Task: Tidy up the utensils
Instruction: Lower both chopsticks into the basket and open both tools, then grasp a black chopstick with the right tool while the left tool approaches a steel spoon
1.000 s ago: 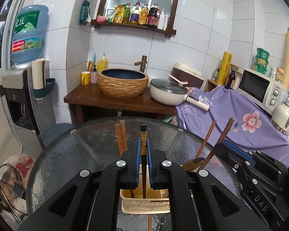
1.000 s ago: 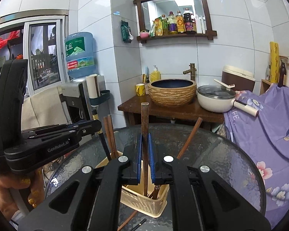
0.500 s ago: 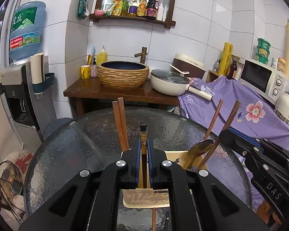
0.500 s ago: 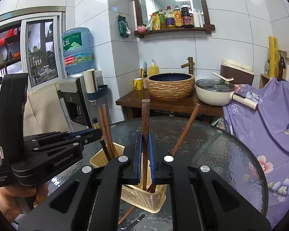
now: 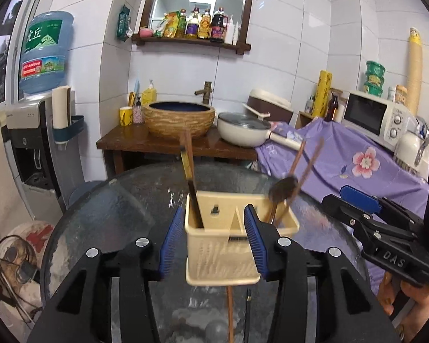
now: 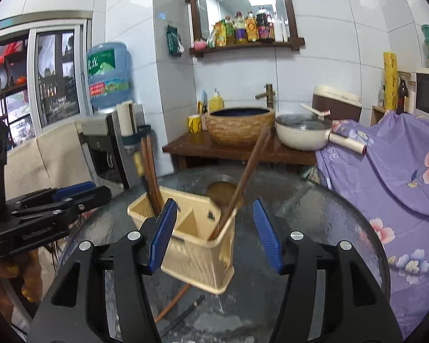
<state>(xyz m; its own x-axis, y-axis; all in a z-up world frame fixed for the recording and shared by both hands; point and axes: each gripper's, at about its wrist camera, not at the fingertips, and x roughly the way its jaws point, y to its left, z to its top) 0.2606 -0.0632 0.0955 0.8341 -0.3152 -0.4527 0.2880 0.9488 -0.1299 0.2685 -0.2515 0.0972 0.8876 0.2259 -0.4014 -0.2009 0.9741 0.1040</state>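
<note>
Tongs on the left (image 5: 213, 241) were opening, their blue pads either side of the cream utensil basket (image 5: 237, 245) without pressing on it. Nothing was gripped between them. The right tongs (image 6: 214, 234) were opening as well, their pads clear of the same basket (image 6: 197, 245), which stood on the round glass tabletop (image 5: 105, 217) just beyond both pairs.

The basket had two compartments split by a divider. In its left compartment stood a pair of brown chopsticks (image 6: 150, 171) with a dark, gold-banded chopstick (image 5: 190, 183) beside them, all leaning slightly left. In its right compartment stood two more brown chopsticks (image 5: 306, 165) and a wooden spoon (image 5: 283, 188), tilted to the right.

On the tabletop nearer than the basket lay a loose brown chopstick (image 6: 173, 303) and a thin dark one (image 6: 186, 311).

Farther off, a woven basin (image 5: 180, 120) and a white lidded pan (image 5: 243, 131) sat on a wooden side table against the tiled wall.
</note>
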